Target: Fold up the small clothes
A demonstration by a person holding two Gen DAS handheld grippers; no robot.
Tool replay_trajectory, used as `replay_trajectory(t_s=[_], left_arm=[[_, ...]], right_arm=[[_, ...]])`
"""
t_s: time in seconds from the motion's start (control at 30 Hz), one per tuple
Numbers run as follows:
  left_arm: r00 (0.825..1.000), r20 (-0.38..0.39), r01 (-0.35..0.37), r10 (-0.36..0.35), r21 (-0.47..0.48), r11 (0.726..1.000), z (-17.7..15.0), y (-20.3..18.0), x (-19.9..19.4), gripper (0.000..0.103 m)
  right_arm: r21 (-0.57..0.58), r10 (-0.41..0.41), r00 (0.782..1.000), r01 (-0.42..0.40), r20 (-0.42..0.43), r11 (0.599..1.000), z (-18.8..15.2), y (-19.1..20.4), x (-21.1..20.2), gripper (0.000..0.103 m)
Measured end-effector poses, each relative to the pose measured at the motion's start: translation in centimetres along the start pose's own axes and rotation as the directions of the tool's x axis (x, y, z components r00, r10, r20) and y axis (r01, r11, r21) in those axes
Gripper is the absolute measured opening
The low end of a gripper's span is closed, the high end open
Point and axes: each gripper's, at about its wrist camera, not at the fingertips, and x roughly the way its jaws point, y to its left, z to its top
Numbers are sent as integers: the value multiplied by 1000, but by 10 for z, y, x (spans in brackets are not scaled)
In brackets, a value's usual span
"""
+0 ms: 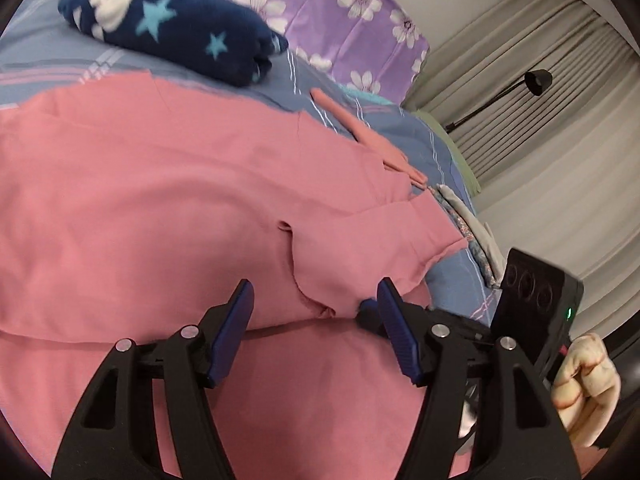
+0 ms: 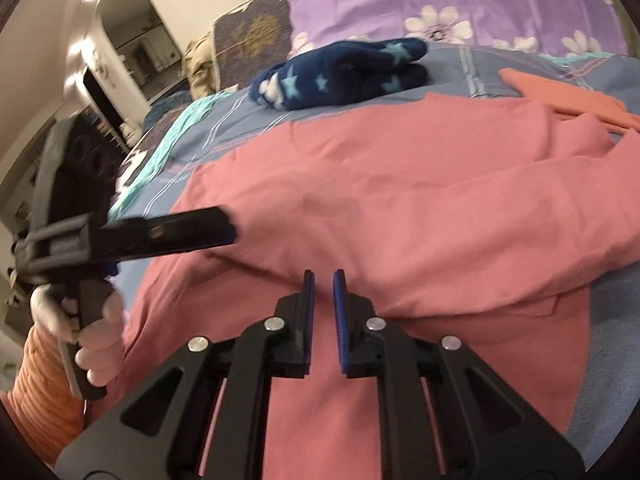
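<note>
Both claws are seen low over the pink garment (image 1: 168, 184), which is spread wide across the bed (image 1: 60, 52) and serves as the landmark for all else. Nearest the lens in the left wrist view, the left claw (image 1: 316, 300) is held released, its blue pads (image 1: 234, 336) set well apart just above a folded edge of the pink garment, with nothing pressed between them. In the right wrist view, the right claw (image 2: 323, 280) is seen with its pads (image 2: 339, 320) parted by only a narrow slit, nothing caught between them, above the near part of the same cloth. To the left of it, the left claw is seen from the side, gripped by a gloved hand (image 2: 94, 328) at the garment's left edge. At the right edge of the garment, in the left wrist view, a gloved hand (image 1: 586, 384) on the other tool is seen. Beyond the garment's far edge, a folded navy fleece piece (image 1: 168, 24) with stars is laid on the blue striped bedcover. Farther still, a purple flowered sheet (image 1: 328, 8) is seen. A lighter pink strip (image 1: 360, 132) lies at the garment's far right corner. Pale curtains (image 1: 540, 100) and a black lamp (image 1: 538, 82) stand off to the right.
</note>
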Motion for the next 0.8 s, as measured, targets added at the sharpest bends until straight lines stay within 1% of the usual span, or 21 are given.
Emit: replay_trajectory(t_s=[0.07,0.13,0.2,0.23,0.27,0.3,0.33,0.37,0.4,0.43,0.5,0.53,0.57,0.6,0.67,0.73,0.8], left_arm=[[1000,-27,0,0,5,1000,3,-4,13,65],[998,-46,-32,32,15,999,6,-10,24,65],[997,-57,-49,50,19,999,9,-11,32,64],[997,-62,-54,55,20,998,10,-11,35,62],[997,-68,-47,49,23,999,12,-13,40,50],[996,-79,-33,35,29,999,13,-14,46,27],[995,-94,-25,28,34,999,14,-16,52,20],[994,-104,-36,42,56,998,14,-22,60,3],[993,-99,-49,56,78,996,14,-26,61,0],[994,-83,-64,74,110,992,15,-33,60,0],[996,-8,-82,85,184,980,22,-55,47,0],[996,35,-86,80,212,974,28,-66,35,0],[995,61,-91,79,229,969,32,-73,31,0],[990,111,-113,86,264,958,40,-85,16,0],[980,173,-150,102,295,944,50,-97,-6,0],[965,229,-195,125,315,929,59,-102,-31,0],[948,276,-245,158,315,917,65,-98,-55,0]], right_arm=[[5,-3,1000,3,-12,1000,0,-2,6,11],[23,3,1000,-2,-14,1000,-4,-6,10,11],[40,16,1000,-15,-6,999,-7,-10,10,11],[44,20,1000,-20,-2,999,-8,-10,9,11],[46,23,1000,-23,2,999,-8,-11,8,11],[47,25,1000,-25,8,999,-9,-11,7,11],[47,27,1000,-28,12,999,-9,-11,7,11],[48,30,999,-31,17,998,-9,-11,7,11],[51,37,999,-38,23,998,-9,-12,6,11],[57,47,998,-49,31,997,-10,-14,4,11],[77,68,996,-72,48,994,-11,-18,1,11],[96,83,995,-89,59,991,-11,-23,-1,11],[121,93,993,-101,69,988,-11,-28,-2,12],[137,99,992,-109,76,985,-11,-31,-3,14],[191,99,990,-118,104,974,-13,-41,-7,14],[234,87,987,-118,139,965,-15,-49,-13,14],[277,76,980,-126,183,953,-17,-57,-20,16]])
